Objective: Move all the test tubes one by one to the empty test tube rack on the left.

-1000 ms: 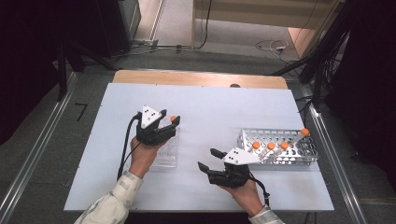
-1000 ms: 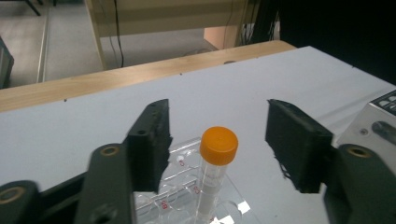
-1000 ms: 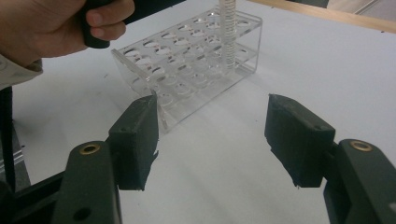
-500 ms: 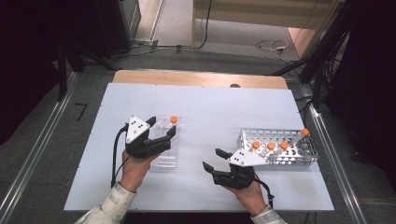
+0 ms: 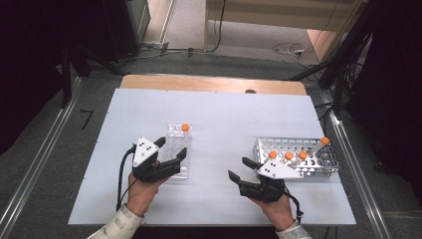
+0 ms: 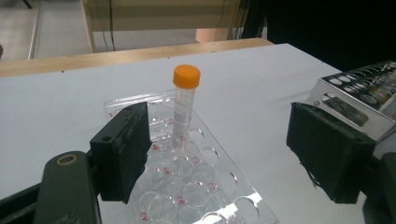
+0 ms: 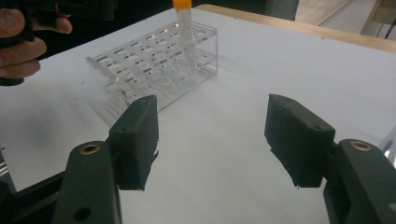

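Clear rack [image 6: 187, 186], red labels A2, B2

A white tabletop [image 5: 219, 114] sits in a dim room, lit evenly from above. Along its far edge runs a strip of light wood [image 5: 209, 83]. Grey carpet floor [image 5: 54, 164] surrounds the tabletop, with a metal rail [image 5: 35, 169] running alongside the left edge and another rail [image 5: 356, 174] alongside the right. Beyond the far edge, black cables [image 5: 219, 30] trail across a paler floor. Dark furniture [image 5: 104, 25] stands near the far left corner, and black shadow covers the right side.
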Motion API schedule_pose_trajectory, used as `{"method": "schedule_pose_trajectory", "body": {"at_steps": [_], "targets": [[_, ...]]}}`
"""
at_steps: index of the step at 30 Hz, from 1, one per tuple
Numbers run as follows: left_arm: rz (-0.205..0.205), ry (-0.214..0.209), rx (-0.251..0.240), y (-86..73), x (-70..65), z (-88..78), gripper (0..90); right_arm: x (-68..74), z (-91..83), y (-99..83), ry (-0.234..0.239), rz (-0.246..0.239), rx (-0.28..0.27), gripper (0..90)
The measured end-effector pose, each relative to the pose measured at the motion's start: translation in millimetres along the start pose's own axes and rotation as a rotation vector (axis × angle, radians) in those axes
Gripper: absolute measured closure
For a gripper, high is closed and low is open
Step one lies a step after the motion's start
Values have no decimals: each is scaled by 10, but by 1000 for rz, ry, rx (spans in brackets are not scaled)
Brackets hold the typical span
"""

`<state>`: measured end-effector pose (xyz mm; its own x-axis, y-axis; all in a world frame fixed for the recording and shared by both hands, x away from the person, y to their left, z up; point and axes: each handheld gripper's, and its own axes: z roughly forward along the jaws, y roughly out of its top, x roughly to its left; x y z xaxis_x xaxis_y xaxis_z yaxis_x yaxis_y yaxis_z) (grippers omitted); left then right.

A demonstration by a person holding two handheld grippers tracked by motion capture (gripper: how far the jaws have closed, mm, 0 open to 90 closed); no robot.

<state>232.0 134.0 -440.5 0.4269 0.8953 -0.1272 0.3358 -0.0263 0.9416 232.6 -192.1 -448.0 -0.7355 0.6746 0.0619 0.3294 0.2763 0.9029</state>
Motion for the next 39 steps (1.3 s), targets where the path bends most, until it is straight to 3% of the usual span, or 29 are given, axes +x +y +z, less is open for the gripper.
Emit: {"method": "schedule_pose_trajectory", "body": {"at_steps": [12,22,28,39], "targets": [[18,-3,5,-46,-25,-26,213,-129,-285,-127,-61,9,-11,345],[23,-7,10,-57,-44,-22,212,-287,-455,-261,-154,33,-11,357],[22,-10,9,-57,-53,-21,197,-367,-456,-295,-213,62,-5,354],[26,-15,7,-58,-67,-17,189,-453,-396,-312,-250,91,-7,333]]}}
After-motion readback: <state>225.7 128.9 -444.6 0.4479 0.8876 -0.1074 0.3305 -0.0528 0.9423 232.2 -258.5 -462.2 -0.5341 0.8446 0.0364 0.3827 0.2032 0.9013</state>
